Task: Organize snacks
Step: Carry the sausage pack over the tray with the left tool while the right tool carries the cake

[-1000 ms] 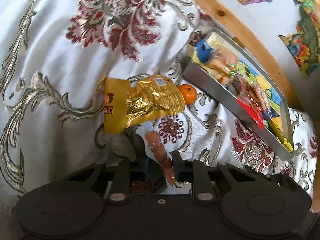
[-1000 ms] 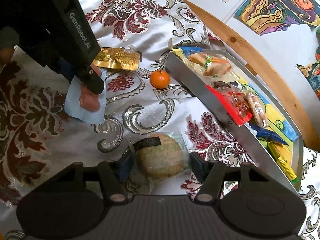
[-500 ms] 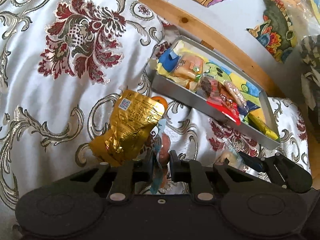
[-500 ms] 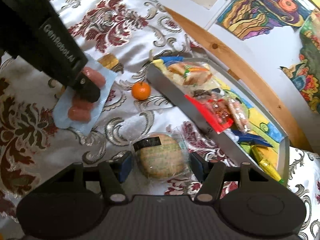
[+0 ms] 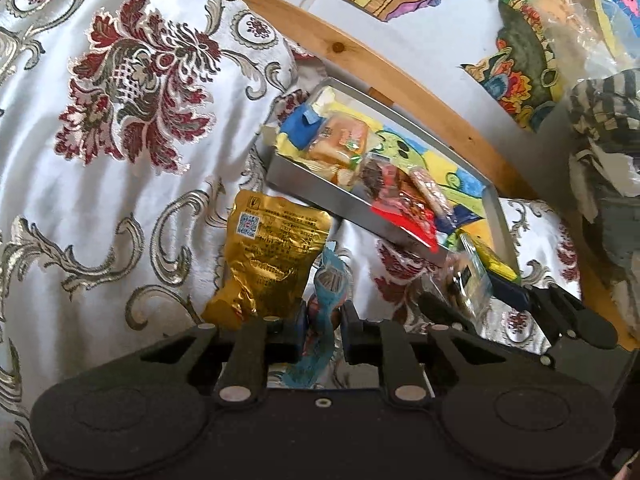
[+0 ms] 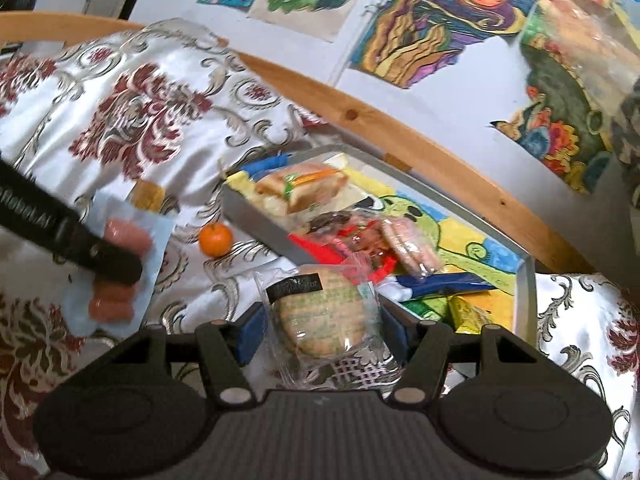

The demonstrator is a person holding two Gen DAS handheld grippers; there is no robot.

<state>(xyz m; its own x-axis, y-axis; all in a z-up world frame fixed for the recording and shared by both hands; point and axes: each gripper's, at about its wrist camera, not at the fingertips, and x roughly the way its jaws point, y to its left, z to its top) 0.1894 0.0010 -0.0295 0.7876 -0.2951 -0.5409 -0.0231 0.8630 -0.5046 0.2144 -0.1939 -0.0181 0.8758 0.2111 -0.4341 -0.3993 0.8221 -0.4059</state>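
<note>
My left gripper (image 5: 323, 316) is shut on a blue sausage packet (image 5: 329, 276), held above the floral cloth. A gold pouch (image 5: 272, 252) lies just left of it. The right wrist view shows that gripper (image 6: 116, 266) pinching the sausage packet (image 6: 128, 236) from the left. My right gripper (image 6: 323, 330) is shut on a clear-wrapped round cake (image 6: 324, 312), held near the front wall of the grey metal tray (image 6: 256, 210). The tray (image 5: 320, 196) holds several wrapped snacks over a colourful liner. A small orange (image 6: 216, 239) sits on the cloth by the tray's left end.
A curved wooden rail (image 6: 360, 116) runs behind the tray, with painted pictures (image 6: 440, 20) on the wall beyond. Striped fabric (image 5: 600, 120) hangs at the right. The white and red floral cloth (image 5: 120, 120) spreads wide to the left.
Both grippers have risen and swung toward the tray. The right gripper has lifted the round cake off the cloth. The left still carries the sausage packet.
</note>
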